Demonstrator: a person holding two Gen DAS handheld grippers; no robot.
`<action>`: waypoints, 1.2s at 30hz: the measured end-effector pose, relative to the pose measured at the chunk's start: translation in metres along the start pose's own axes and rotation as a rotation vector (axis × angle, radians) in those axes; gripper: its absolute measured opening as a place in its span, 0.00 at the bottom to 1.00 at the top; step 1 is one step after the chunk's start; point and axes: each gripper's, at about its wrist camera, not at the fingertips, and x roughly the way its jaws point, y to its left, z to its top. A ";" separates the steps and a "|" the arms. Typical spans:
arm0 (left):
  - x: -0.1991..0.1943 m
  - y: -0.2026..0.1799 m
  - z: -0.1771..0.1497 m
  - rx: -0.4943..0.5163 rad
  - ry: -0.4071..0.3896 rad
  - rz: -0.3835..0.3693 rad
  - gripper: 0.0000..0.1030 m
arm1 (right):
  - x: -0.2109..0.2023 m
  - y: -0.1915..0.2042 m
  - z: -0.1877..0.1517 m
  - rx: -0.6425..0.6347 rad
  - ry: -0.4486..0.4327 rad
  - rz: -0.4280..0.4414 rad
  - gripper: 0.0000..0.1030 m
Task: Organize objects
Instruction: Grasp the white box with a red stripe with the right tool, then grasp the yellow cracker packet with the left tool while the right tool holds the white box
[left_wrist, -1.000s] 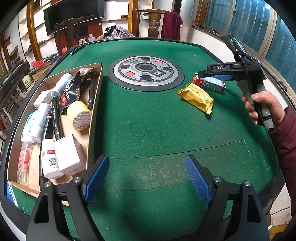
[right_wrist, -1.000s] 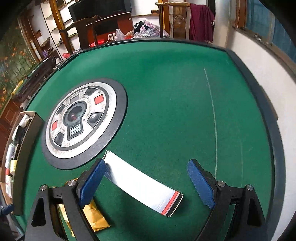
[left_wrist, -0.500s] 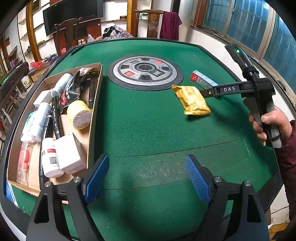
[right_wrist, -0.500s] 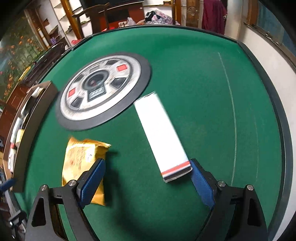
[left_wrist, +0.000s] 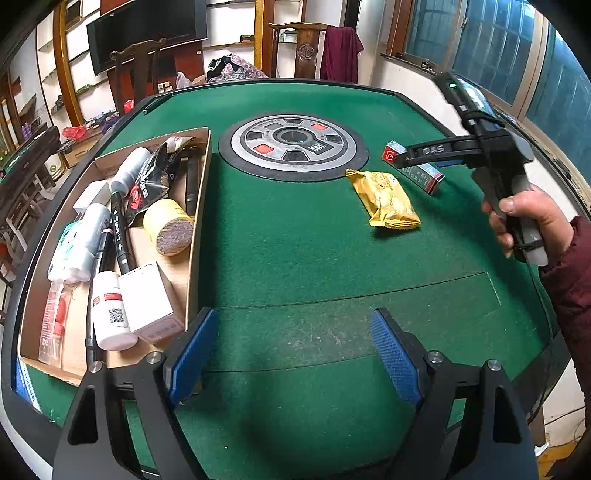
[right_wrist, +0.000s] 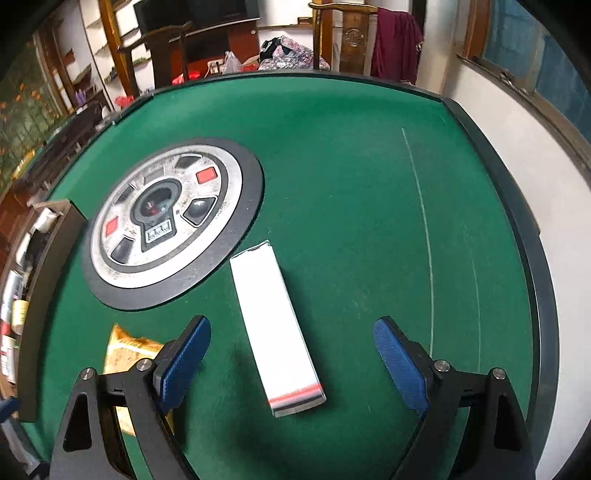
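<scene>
Slim white box (right_wrist: 277, 325) lies between right tool's (right_wrist: 291, 363) spread, empty jaws, long axis 11-to-5, untouched; left tool (left_wrist: 295, 354), also spread, sits well apart.

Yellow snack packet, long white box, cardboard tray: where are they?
yellow snack packet (left_wrist: 386, 197): left wrist view, middle of wrapper.
long white box (right_wrist: 275, 325): right wrist view, white top face.
cardboard tray (left_wrist: 195, 236): left wrist view, right wall.

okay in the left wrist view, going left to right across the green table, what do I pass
Cardboard tray → round control panel → yellow snack packet → long slim box → right gripper → the hand holding it.
</scene>
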 end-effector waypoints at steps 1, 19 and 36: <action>0.000 0.001 0.000 -0.001 0.001 0.000 0.81 | 0.004 0.004 0.002 -0.020 0.002 -0.022 0.90; 0.004 0.001 0.007 -0.022 0.004 -0.065 0.81 | 0.010 -0.006 -0.007 0.022 0.022 -0.040 0.28; 0.086 -0.075 0.090 0.037 -0.018 0.010 0.89 | -0.034 -0.024 -0.086 0.050 -0.008 0.023 0.29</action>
